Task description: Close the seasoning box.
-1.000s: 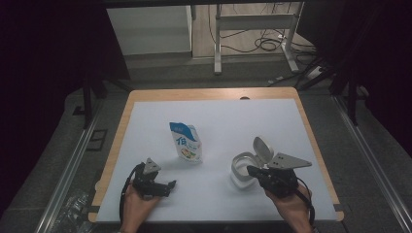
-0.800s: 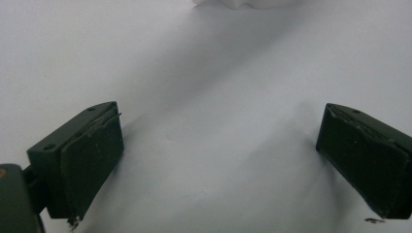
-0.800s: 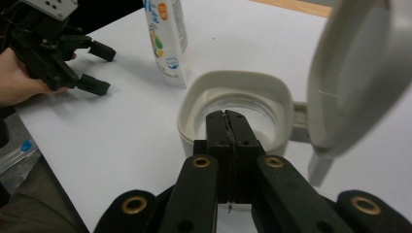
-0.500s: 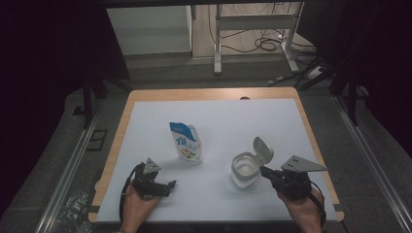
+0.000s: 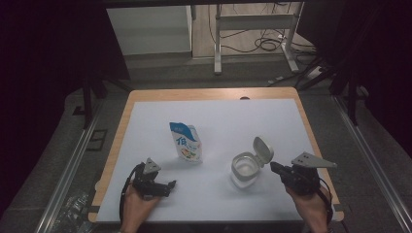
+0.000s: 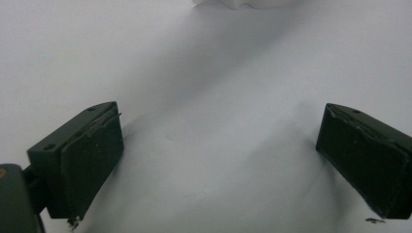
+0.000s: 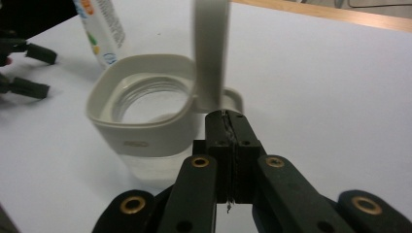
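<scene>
A clear tub (image 5: 244, 170) with a pale grey rim stands on the white mat (image 5: 228, 121), its flip lid (image 5: 262, 148) raised upright. In the right gripper view the tub (image 7: 145, 126) and lid (image 7: 210, 48) are just ahead of my right gripper (image 7: 226, 116), whose jaws are pressed together with nothing between them. From above, my right gripper (image 5: 273, 167) is a short gap to the right of the tub. A blue and white carton (image 5: 186, 141) stands left of the tub. My left gripper (image 5: 167, 187) rests open on the mat, and its wide-apart jaws hold nothing (image 6: 218, 155).
The mat covers a wooden table whose edge (image 5: 311, 126) shows around it. Beyond the far edge are a metal frame (image 5: 252, 22) and cables on the floor. The carton (image 7: 99, 29) and the left gripper (image 7: 36, 70) lie beyond the tub in the right gripper view.
My right gripper has drawn back to the right, away from the tub. The tub, its raised lid, the carton and the left gripper have kept their places.
</scene>
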Tool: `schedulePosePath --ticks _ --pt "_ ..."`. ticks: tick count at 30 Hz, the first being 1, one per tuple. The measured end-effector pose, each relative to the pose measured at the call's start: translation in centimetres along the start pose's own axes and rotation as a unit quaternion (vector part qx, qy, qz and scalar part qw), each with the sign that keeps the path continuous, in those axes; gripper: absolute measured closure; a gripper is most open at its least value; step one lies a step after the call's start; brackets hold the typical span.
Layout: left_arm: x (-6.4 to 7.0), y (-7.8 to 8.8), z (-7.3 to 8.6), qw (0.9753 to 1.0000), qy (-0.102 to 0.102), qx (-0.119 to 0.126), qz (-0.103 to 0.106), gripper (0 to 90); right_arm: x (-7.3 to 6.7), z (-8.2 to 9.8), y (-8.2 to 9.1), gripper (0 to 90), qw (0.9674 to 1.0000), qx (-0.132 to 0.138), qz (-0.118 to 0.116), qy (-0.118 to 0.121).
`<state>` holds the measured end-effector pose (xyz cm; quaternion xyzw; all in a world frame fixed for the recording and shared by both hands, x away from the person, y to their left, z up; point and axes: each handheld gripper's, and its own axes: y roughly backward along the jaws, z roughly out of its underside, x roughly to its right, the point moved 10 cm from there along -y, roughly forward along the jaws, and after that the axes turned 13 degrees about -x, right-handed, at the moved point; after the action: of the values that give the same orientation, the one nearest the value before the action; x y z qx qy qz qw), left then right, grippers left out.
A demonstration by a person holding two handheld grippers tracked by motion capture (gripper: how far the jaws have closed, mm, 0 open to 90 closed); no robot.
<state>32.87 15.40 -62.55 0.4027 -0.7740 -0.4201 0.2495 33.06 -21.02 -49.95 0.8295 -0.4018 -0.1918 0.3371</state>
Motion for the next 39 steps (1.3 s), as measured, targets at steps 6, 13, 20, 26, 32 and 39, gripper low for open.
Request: schedulePosePath --ticks 6,13,20,26,32,39 --pt "0.0 0.0 0.0 1.0000 0.000 0.000 0.000 3.2 1.0 -0.5 0.1 87.3 0.9998 0.012 0.002 -0.015" --pt "0.0 0.0 0.0 1.0000 0.000 0.000 0.000 3.2 0.9 -1.6 -0.2 87.0 0.9998 0.020 0.002 -0.009" --pt "0.0 0.0 0.0 1.0000 0.000 0.000 0.000 3.1 0.2 -2.3 -0.3 87.5 0.9996 0.026 -0.002 -0.003" --pt "0.0 0.0 0.0 1.0000 0.000 0.000 0.000 3.1 -0.8 -2.6 -0.2 87.4 0.9994 0.030 -0.014 0.006" --pt "0.0 0.0 0.0 1.0000 0.000 0.000 0.000 3.2 -1.6 -2.4 -0.5 87.0 0.9994 0.021 -0.018 0.020" --pt "0.0 0.0 0.0 1.0000 0.000 0.000 0.000 3.2 -1.4 -1.9 -0.1 85.8 0.9995 0.021 -0.018 0.016"
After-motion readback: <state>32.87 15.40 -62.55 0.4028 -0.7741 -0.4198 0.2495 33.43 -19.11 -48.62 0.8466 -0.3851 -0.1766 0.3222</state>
